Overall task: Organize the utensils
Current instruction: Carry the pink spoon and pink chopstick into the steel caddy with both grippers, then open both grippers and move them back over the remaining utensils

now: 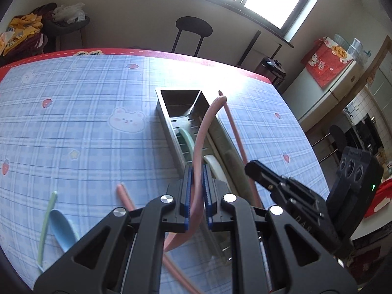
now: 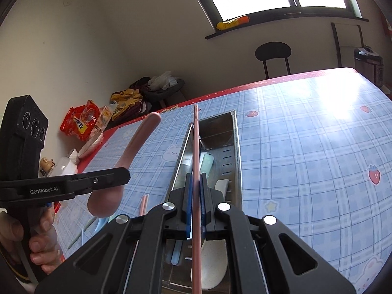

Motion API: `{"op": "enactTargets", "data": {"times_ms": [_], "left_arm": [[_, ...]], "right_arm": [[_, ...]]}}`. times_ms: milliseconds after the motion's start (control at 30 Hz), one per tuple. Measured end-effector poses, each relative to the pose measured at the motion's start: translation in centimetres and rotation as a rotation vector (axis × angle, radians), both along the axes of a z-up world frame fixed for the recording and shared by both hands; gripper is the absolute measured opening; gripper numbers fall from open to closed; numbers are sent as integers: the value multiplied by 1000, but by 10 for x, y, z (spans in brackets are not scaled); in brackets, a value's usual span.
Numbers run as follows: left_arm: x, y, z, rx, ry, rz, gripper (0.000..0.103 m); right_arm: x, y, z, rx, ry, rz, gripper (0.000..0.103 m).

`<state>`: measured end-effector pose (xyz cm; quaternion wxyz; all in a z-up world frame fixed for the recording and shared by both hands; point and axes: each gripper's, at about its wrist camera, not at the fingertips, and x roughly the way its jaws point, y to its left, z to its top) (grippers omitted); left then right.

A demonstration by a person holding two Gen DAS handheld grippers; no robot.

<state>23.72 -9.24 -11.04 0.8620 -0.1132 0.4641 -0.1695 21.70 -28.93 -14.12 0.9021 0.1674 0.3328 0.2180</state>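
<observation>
Above the steel tray's (image 1: 171, 120) rim, left tool (image 1: 197, 191) grips a pink spoon (image 1: 201, 132), right tool (image 2: 195, 196) a pink chopstick (image 2: 196, 147).

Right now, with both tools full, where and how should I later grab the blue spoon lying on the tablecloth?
Grip the blue spoon by its slim handle, from straight above. It lies flat, its wide bowl nearest the left tool; a green chopstick lies beside it, so close across the handle only.

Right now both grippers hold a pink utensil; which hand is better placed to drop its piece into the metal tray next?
Right, probably. The right gripper holds its pink chopstick lengthwise over the metal tray. The left gripper holds a pink spoon crossing the tray's near edge.
</observation>
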Motion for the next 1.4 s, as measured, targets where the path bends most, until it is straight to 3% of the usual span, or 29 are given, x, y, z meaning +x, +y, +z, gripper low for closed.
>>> {"op": "enactTargets", "data": {"times_ms": [200, 767, 967, 1267, 1400], "left_arm": [[27, -17, -23, -101, 66, 64, 13], [70, -20, -41, -181, 125, 190, 14], [81, -26, -43, -167, 114, 206, 14], [77, -19, -22, -62, 1, 166, 19], [68, -10, -14, 9, -47, 153, 28]], "right_arm": [[8, -1, -9, 14, 30, -12, 6], [14, -5, -17, 10, 54, -48, 6], [15, -2, -17, 6, 56, -51, 6], [17, 3, -19, -11, 52, -55, 6], [19, 5, -21, -18, 56, -55, 6]]}}
